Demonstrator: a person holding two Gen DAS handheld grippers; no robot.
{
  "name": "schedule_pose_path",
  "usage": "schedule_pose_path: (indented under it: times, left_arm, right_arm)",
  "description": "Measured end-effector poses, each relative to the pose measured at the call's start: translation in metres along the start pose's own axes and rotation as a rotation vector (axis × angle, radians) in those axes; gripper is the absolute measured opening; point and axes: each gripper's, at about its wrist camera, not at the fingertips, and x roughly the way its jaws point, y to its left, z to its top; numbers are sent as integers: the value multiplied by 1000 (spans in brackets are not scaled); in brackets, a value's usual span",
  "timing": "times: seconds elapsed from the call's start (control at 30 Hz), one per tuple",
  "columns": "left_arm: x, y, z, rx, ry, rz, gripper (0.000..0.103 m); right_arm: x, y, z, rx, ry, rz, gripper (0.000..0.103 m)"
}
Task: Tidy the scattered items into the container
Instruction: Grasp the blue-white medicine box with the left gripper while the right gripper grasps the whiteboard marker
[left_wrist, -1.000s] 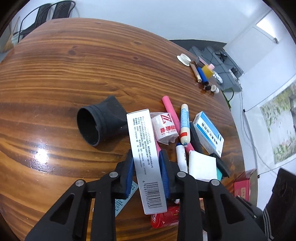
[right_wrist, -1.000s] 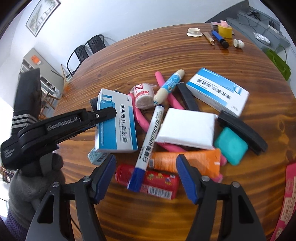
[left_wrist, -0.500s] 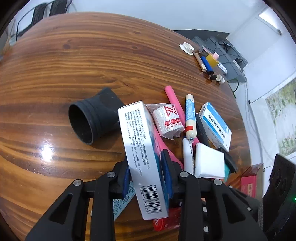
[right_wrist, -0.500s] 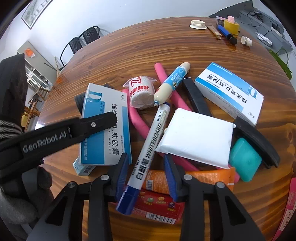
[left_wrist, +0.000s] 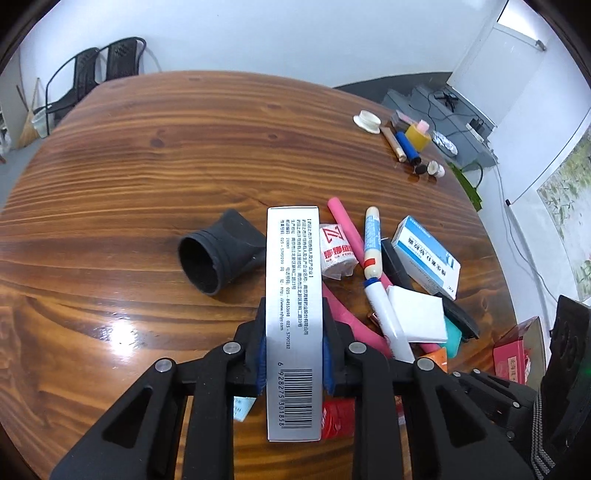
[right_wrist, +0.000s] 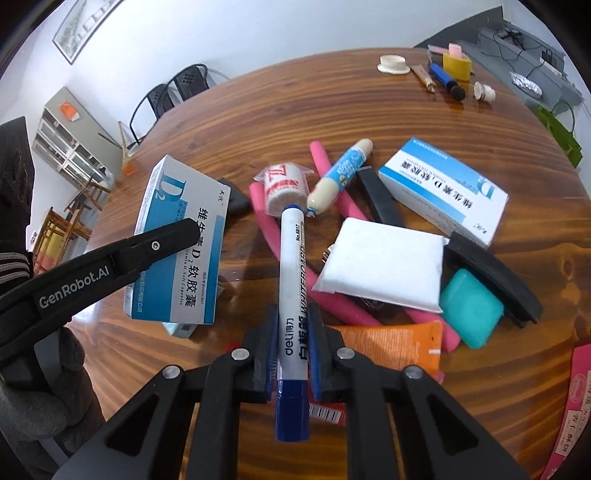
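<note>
The right gripper (right_wrist: 291, 343) has its jaws clamped on the marker (right_wrist: 291, 280), whose long side points straight ahead. A second ago they were wide apart above it. The left gripper (left_wrist: 294, 349) jaws are closing tight on the box (left_wrist: 293, 295), lifted beside the black cup (left_wrist: 218, 254).
</note>
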Motion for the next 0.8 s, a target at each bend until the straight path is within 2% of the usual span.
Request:
schedule_pose_path:
  times: [0.37,0.8]
  left_arm:
    - [-40,-31,-15,23,-53,3,24]
    - [-53,-107,-38,113,-58,-39,24]
  right_arm:
    - [-56,2,-12,-63,-104,-44,16]
    - [-111,-48,-36,-15,-178,-101,16]
